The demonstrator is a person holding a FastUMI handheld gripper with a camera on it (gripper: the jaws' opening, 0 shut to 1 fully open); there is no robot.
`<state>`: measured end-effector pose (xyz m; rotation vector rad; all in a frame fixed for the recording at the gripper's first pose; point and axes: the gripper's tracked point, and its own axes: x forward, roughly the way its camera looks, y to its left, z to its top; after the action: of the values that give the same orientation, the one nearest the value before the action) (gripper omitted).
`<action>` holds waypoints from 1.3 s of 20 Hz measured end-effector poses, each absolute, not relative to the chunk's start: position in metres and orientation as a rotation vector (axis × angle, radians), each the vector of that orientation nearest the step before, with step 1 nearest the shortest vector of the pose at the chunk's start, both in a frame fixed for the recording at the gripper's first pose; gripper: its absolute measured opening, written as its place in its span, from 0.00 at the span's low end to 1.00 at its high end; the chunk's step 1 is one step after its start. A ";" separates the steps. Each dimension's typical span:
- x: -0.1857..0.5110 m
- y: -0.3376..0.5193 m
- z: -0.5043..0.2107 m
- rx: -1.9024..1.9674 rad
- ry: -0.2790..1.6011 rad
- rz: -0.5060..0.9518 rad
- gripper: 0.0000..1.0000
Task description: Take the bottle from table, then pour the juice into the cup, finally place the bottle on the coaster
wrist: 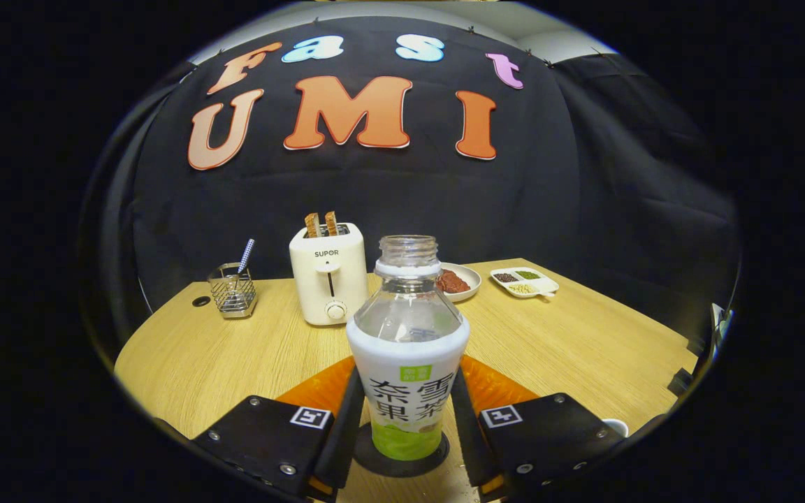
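The uncapped juice bottle (408, 349) stood upright on the dark round coaster (367, 457) on the counter (584, 342), pinched between the fingers of the hand-held gripper (406, 419), so the last step seemed in hand; next it would need to spread and back away. Beyond stood one toaster (328, 283) with two toast slices (321, 224), one wire holder (233, 290), one plate (460, 281) and one divided tray (525, 281).

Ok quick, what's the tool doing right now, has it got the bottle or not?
Tool: shut on the bottle, a finger pressed on each side of its label; the uncapped bottle stands upright on the dark coaster.
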<state>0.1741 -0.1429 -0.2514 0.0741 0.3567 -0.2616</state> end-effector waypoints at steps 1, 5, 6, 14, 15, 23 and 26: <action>0.173 -0.141 -0.252 0.076 0.354 -0.264 0.64; 0.166 -0.139 -0.253 0.092 0.349 -0.264 0.67; 0.164 -0.138 -0.254 0.095 0.352 -0.265 0.67; 0.137 -0.136 -0.242 0.094 0.349 -0.288 0.96; 0.131 -0.135 -0.237 0.098 0.339 -0.287 0.97; 0.076 -0.103 -0.149 0.030 0.249 -0.260 0.97; 0.057 -0.063 -0.102 0.025 0.201 -0.184 0.97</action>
<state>0.0571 -0.0632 -0.1023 0.0254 0.2012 -0.1838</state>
